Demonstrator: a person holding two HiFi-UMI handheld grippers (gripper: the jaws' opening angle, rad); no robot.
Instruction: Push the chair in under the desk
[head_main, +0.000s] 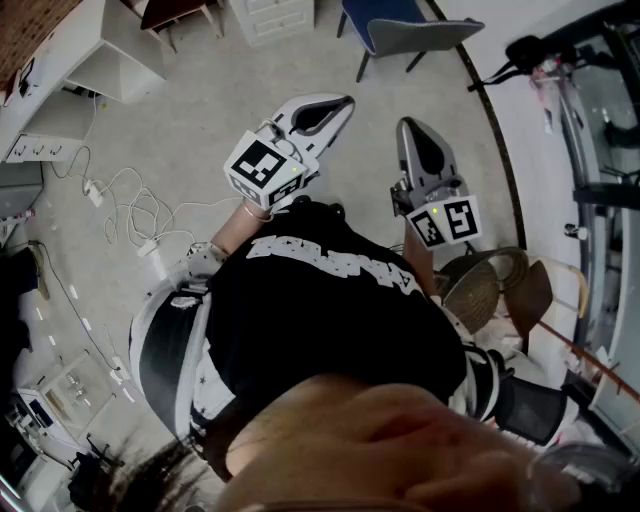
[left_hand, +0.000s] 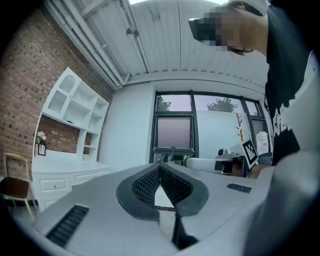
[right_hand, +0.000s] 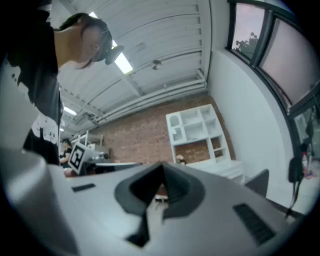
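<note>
grey left hand-held gripper (left_hand: 160, 166) and right hand-held gripper (right_hand: 161, 166) both have jaws pressed together.

I stood on grey floor (head_main: 220, 90), white cables (head_main: 135, 205) trailing across it. Brick wall (left_hand: 25, 100) backed a white shelf unit (left_hand: 75, 110); a dark-framed window (left_hand: 174, 131) sat under a white slatted ceiling (left_hand: 200, 45).

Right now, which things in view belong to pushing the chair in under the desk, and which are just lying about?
Job: shut left gripper; shut right gripper; blue-grey padded chair or brown-seated wooden chair, cannot tell which.
Lying about: white cables on the floor; round woven wicker item; white drawer cabinet.
</note>
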